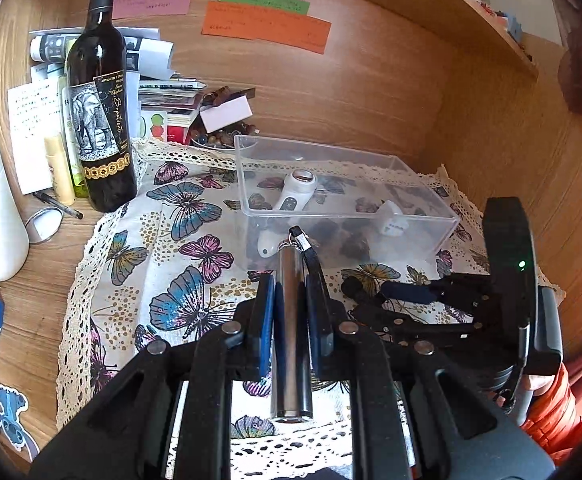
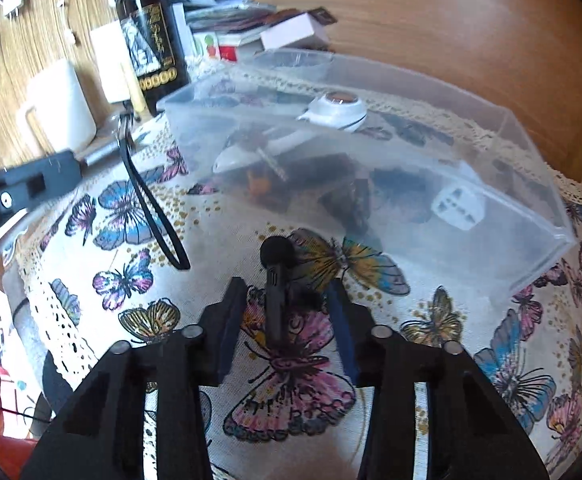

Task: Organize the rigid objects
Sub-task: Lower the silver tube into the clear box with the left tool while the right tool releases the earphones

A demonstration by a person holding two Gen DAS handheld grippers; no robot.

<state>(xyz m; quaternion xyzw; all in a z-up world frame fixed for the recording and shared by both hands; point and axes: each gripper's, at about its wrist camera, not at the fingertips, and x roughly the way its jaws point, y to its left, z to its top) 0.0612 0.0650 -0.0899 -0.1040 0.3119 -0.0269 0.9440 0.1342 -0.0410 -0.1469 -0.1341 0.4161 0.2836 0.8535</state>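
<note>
now left gripper (image 1: 289,280) clamped tight on shiny metal tube (image 1: 291,328), held above butterfly cloth (image 1: 131,280). black strap (image 2: 151,208) hangs from tube end. right gripper (image 2: 287,300) jaws wide apart, small black mic (image 2: 275,280) lying on cloth between them, not touching. clear box (image 1: 331,208) near cloth's back edge, white things inside. wine bottle (image 1: 101,112) at cloth's back left corner.

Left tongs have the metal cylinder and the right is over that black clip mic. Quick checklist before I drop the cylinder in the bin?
1. Left tongs clamped on metal cylinder: ok.
2. Clear bin open on top: ok.
3. Cylinder above bin opening: not ok, short of the near wall.
4. Black strap clear of cloth: not ok, loop lies on the cloth.
5. Right tongs open around black mic: ok.
6. Free space in bin: cannot tell.
</note>
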